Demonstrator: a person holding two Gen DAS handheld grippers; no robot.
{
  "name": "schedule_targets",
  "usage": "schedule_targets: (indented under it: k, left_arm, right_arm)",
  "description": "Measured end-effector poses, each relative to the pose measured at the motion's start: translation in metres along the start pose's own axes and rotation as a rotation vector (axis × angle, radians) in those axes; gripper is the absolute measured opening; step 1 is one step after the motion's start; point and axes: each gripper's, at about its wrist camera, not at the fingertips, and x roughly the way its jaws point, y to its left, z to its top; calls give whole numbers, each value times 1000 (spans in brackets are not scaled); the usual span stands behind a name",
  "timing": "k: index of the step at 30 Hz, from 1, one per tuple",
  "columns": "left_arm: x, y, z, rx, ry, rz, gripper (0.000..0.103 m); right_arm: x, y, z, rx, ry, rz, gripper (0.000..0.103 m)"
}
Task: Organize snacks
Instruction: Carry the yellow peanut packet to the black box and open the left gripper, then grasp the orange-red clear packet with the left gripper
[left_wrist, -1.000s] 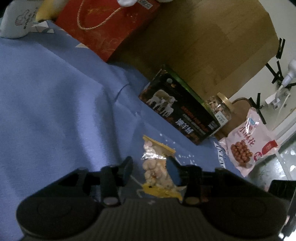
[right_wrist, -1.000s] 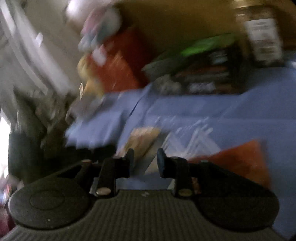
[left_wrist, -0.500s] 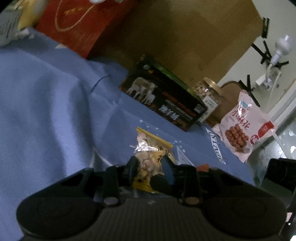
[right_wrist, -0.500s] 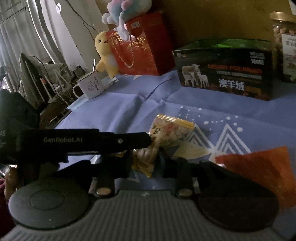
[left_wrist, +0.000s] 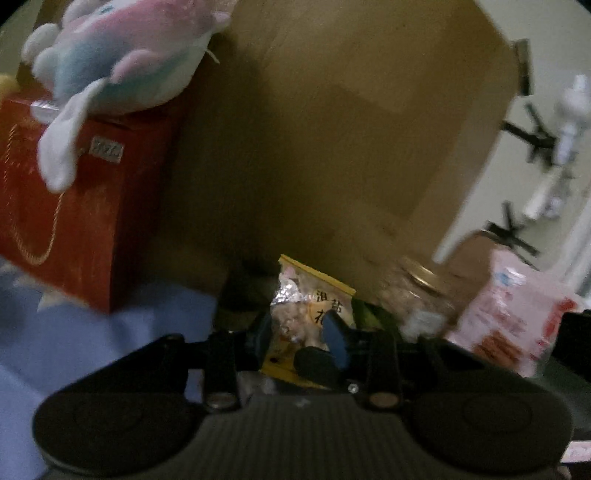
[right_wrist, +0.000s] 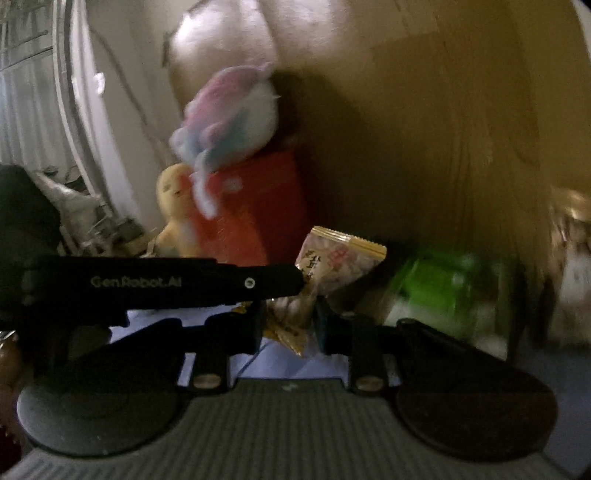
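A small clear snack packet with yellow sealed ends (left_wrist: 303, 314) hangs in the air above the blue cloth (left_wrist: 74, 332). My left gripper (left_wrist: 297, 332) is shut on its lower half. In the right wrist view the same packet (right_wrist: 332, 258) stands upright, and my right gripper (right_wrist: 290, 325) is shut on its bottom end. One black finger of the left gripper (right_wrist: 166, 282) reaches in from the left and presses on the packet's side. Both views are motion-blurred.
A big cardboard box (left_wrist: 332, 129) fills the background. A red gift bag (left_wrist: 55, 229) with a pastel plush toy (left_wrist: 122, 55) on top stands at left. A glass jar (left_wrist: 417, 295) and pink snack bag (left_wrist: 509, 317) are at right. A green-topped dark box (right_wrist: 443, 288) lies behind the packet.
Both grippers closed on the packet where it lay on the cloth and have lifted it together. The views have tilted up toward the cardboard box.
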Motion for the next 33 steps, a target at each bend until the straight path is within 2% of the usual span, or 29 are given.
schedule_targets:
  k: [4,7,10,13,16,19,25,30,33]
  left_arm:
    - [40,11,3,-27,29,55,31]
    - [37,14,-5,-40,7,46,35]
    - [17,11,-10,-35,-20,39,35]
    - [-11,9,-23,-46,-38,0,35]
    - [-32,5,-46,-41,10,-36,35]
    - [-40,-1,-82,-50,100,-80,35]
    - [-46,-20,-144,-42,228,-72,35]
    - [-49,-36,-166,-22,276,-61,35]
    - [-50,-47,-172,15,263,-44,39]
  right_arm:
    - [43,-21,12,11,58,-53,34]
    - [47,-28,8,16,75,-75,34]
    - [25,-31,2,46,33,-64,34]
    - [-8,-37,-5,111,6,-47,34]
    - [-49,-44,-24,188,-11,-39,36]
    - [-82,-52,-49,260,2,-57,36]
    - [-133,-66,-109,407,30,-136,38]
    - [-150,-63,-137,458,42,-172,38]
    - [-151,-62,-148,468,41,-158,38]
